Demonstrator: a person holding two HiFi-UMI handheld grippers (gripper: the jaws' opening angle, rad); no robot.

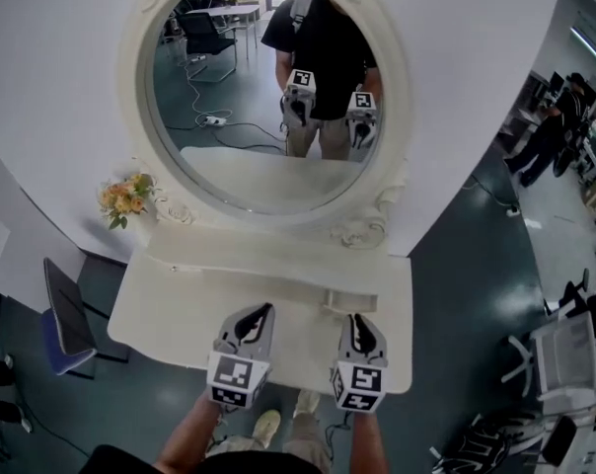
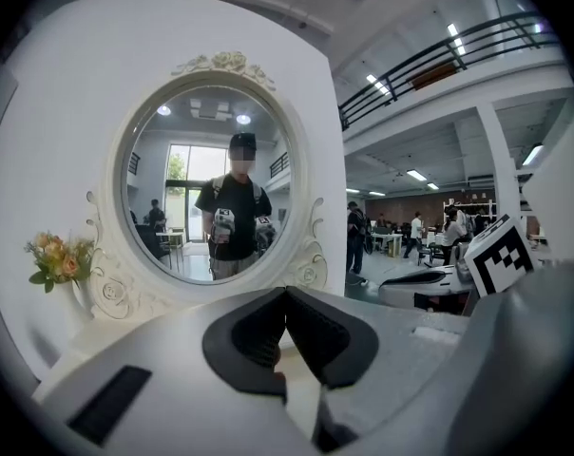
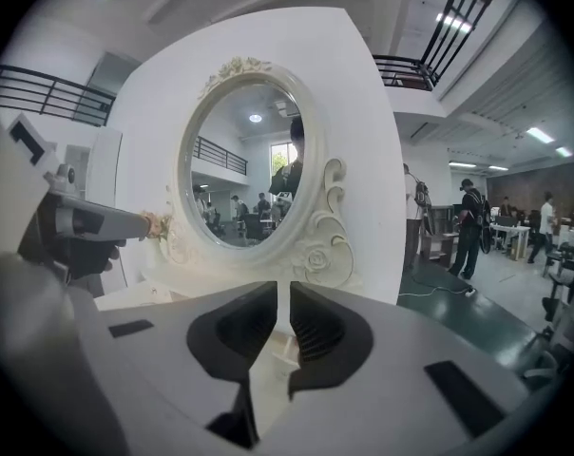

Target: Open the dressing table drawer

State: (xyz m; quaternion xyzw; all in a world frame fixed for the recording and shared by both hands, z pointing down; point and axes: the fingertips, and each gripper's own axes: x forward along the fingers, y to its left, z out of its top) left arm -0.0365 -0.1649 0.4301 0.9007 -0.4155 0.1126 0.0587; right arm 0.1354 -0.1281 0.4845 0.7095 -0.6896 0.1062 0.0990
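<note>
Only the head view took in the whole cream-white dressing table [image 1: 278, 265]: its curved tabletop [image 1: 170, 314] and, right of centre, what looked like the small cream drawer [image 1: 349, 300], standing a little proud of the low ledge under the oval mirror in its carved cream frame [image 1: 268, 181], just ahead of the right gripper [image 1: 359, 322]. The left gripper [image 1: 259, 316] hovered beside it, above the tabletop's front. Each gripper view had the tabletop hidden behind the tool's own grey body but gave the jaws plainly: the left one's black pads [image 2: 258, 335] met at the tips, empty, while the right one's pads [image 3: 239, 326] stood nearly together, a thin slit between them and nothing gripped. A small bunch of yellow and orange flowers [image 1: 127, 197] sat at the mirror's left; a dark chair with a blue seat [image 1: 61, 324] stood on the green floor beside the table, and people [image 1: 550, 131] stood well off to the right. The one print in sight was the black-and-white square markers on the gripper cubes [image 1: 237, 378]
</note>
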